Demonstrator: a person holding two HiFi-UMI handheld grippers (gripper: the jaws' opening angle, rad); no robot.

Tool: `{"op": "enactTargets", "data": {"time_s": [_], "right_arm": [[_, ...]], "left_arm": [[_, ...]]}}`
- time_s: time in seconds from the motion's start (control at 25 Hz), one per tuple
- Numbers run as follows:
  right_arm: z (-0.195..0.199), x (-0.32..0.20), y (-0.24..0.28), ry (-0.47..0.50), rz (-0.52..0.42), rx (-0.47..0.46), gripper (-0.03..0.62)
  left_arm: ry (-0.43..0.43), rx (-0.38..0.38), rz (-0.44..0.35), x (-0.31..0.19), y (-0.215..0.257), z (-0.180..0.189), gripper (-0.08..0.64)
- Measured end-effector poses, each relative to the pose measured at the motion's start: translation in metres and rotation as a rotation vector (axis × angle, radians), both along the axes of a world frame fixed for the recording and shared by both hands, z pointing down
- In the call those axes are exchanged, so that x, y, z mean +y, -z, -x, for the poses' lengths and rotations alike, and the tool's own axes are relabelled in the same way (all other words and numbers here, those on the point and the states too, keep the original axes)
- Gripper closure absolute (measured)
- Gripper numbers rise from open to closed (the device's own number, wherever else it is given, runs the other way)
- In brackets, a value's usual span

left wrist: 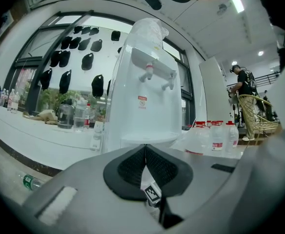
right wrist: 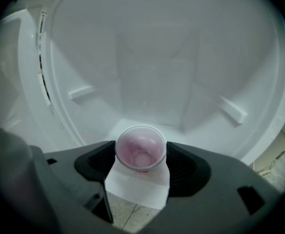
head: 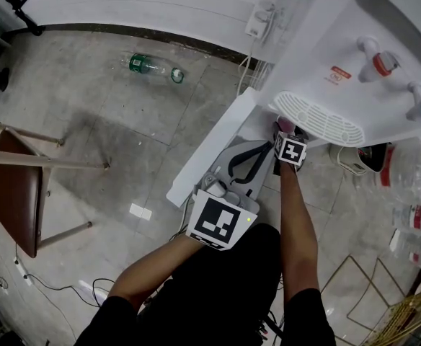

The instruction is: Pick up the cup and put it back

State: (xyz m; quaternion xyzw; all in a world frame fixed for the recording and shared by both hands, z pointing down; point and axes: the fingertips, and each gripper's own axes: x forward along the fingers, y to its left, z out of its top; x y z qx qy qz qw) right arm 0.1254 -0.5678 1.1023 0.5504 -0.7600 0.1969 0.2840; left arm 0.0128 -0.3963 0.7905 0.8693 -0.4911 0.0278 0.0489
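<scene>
A small translucent pink cup (right wrist: 141,156) sits between the dark pads of my right gripper (right wrist: 140,149), which is shut on it. The cup is upright and faces the white inner compartment of the water dispenser (right wrist: 152,77). In the head view the right gripper (head: 285,130) reaches under the dispenser's drip tray (head: 318,118), and only a pink edge of the cup (head: 285,125) shows. My left gripper (head: 251,163) hangs lower and closer to me, shut with nothing in it. Its pads (left wrist: 132,167) meet along a thin line.
The dispenser's white door (head: 209,148) stands open to the left. A green bottle (head: 151,65) lies on the floor, and a brown chair (head: 14,193) stands at the left. Water bottles (head: 415,193) and a wire basket (head: 405,316) are at the right.
</scene>
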Motion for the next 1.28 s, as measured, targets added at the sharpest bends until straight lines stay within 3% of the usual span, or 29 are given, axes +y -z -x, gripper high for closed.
{"op": "enactTargets", "data": {"time_s": [0.08, 0.24, 0.48, 0.84, 1.28], "right_arm": [[0.000, 0.000, 0.003, 0.003, -0.015, 0.000, 0.279], [-0.005, 0.018, -0.003, -0.029, 0.041, -0.029, 0.281], [-0.010, 0.049, 0.026, -0.032, 0.042, -0.074, 0.282], [-0.021, 0.118, 0.083, 0.066, 0.064, -0.101, 0.284], [-0.007, 0.189, 0.183, 0.208, 0.015, -0.157, 0.283]], "left_arm": [[-0.002, 0.002, 0.000, 0.002, 0.001, -0.001, 0.554], [-0.011, 0.005, 0.006, 0.005, 0.004, -0.004, 0.554], [-0.012, 0.004, -0.014, 0.016, 0.016, -0.008, 0.554], [-0.031, -0.019, -0.053, 0.035, 0.047, -0.015, 0.554], [0.029, -0.046, -0.078, 0.054, 0.083, 0.004, 0.554]]}}
